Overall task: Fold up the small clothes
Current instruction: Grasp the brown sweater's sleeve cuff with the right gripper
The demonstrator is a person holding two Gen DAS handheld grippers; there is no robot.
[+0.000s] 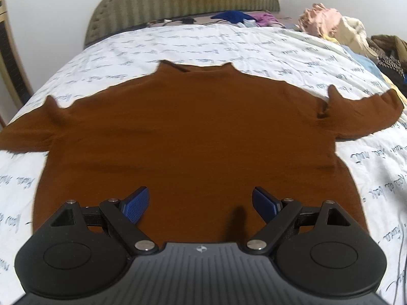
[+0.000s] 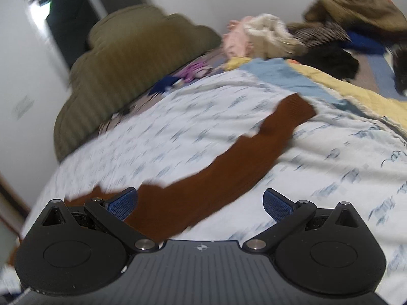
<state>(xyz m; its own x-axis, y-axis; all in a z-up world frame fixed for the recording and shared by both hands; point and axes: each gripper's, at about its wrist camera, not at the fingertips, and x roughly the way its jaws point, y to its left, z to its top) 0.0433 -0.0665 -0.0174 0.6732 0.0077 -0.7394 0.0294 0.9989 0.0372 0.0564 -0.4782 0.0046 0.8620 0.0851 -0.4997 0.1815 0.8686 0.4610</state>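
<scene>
A bed [image 1: 229,43] covered by a white sheet printed with blue script carries everything here, with a padded olive headboard [image 1: 183,0] at its far end. A brown short-sleeved top [image 1: 193,132] lies spread flat across the middle of the bed, collar toward the headboard and both sleeves stretched toward the side edges, probably laid out this way so the first fold can begin cleanly. A heap of unfolded clothes [image 1: 330,25] waits at the bed's far right corner, clear of the working space. The left hand-held gripper [image 1: 201,203] hovers above the hem of the top with its 2 blue-padded fingers spread wide, holding nothing. The right hand-held gripper [image 2: 201,204], also spread and empty, sits over the right sleeve [image 2: 254,152]. The left wrist view alone shows the whole garment and its symmetry; the blurred, tilted right wrist view shows only that sleeve, plus a dark doorway [image 2: 73,17] and more of the heap.
</scene>
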